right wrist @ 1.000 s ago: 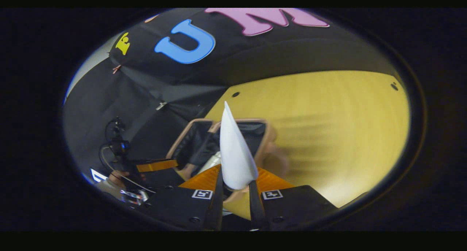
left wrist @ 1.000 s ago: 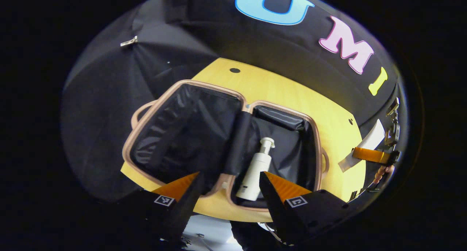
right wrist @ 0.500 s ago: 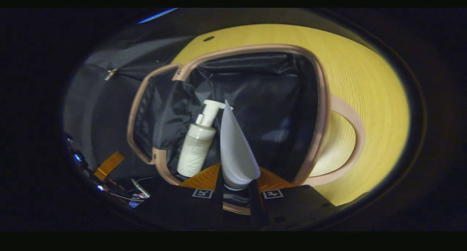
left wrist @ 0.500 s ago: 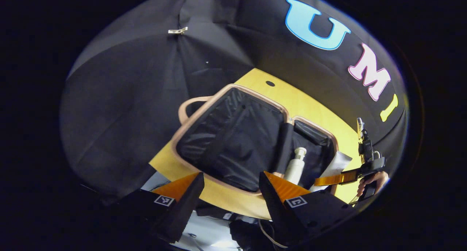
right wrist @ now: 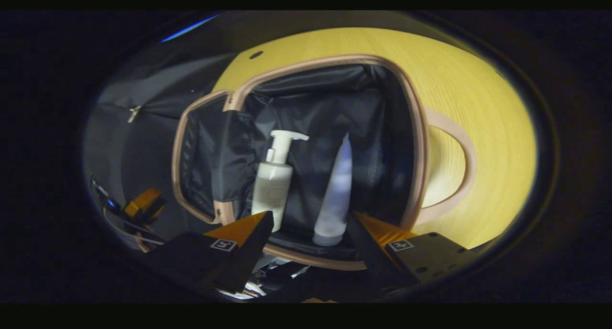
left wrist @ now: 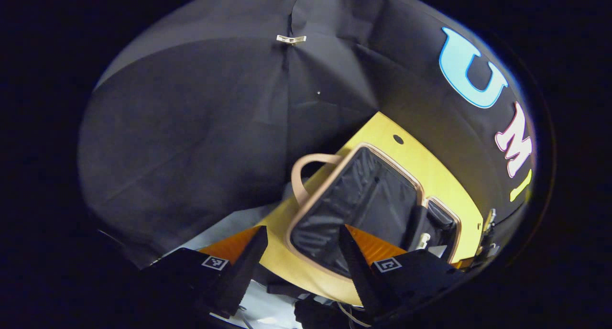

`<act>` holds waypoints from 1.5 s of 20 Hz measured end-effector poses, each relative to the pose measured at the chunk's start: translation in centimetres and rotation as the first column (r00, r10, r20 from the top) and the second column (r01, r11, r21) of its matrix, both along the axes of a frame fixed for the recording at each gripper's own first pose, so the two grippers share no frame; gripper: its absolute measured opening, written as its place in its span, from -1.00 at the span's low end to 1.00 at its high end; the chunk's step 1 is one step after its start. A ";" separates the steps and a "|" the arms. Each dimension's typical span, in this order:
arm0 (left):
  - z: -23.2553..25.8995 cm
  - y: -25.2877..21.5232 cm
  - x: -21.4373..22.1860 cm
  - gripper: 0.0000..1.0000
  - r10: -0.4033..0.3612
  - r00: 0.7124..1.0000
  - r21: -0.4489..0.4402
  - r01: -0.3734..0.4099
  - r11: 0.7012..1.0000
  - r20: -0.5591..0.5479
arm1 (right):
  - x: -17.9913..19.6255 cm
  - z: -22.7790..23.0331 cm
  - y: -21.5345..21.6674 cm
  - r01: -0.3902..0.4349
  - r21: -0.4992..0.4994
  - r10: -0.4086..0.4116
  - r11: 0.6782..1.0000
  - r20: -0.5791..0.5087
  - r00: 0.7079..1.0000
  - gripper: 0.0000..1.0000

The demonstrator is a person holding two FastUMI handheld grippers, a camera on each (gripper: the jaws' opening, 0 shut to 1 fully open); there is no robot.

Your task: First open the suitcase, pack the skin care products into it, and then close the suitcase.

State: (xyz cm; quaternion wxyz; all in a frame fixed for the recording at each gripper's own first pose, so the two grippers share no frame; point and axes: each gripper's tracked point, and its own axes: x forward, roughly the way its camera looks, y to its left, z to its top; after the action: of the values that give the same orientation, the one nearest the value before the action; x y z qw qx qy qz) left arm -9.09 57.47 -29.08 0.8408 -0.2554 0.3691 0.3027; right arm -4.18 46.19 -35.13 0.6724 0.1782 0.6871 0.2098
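Right gripper [right wrist: 308, 233], fingers spread, above tube [right wrist: 334, 195] lying beside pump bottle [right wrist: 273, 183] in open suitcase [right wrist: 420, 142]; left gripper [left wrist: 301, 259] spread, empty. Withdraw straight, clearing the rim.

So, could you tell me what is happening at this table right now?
A person is packing skin care products into an open pink-rimmed suitcase with black lining on the yellow wooden table. A white pump bottle and a white squeeze tube lie in one half. The right tool is open by the tube; the left tool is open, holding nothing.
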 end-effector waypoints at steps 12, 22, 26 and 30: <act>-8.5 8.6 8.8 0.86 -0.109 0.950 0.043 0.126 0.991 -0.291 | 4.3 7.8 -4.5 0.034 0.041 -0.047 0.999 0.360 0.932 0.95; -8.6 6.5 10.8 -0.77 -0.192 0.945 -0.047 0.186 0.981 -0.265 | 4.8 9.1 -8.6 0.084 0.005 -0.079 0.996 0.429 0.900 0.94; -2.1 5.8 11.2 -0.87 -0.209 0.957 0.032 0.220 0.975 -0.198 | 4.8 10.3 -8.5 0.074 0.041 -0.084 0.996 0.458 0.885 0.95; 7.9 1.7 11.9 -0.88 -0.287 0.952 0.146 0.300 0.943 -0.103 | 4.3 12.2 -10.1 0.043 0.067 -0.071 0.997 0.509 0.858 0.94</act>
State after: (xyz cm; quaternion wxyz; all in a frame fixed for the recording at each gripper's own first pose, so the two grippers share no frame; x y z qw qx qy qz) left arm 2.84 59.18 -21.14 0.8789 -0.1168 0.4108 0.2125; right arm 0.13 36.09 -22.95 0.8313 0.1545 0.4729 0.2478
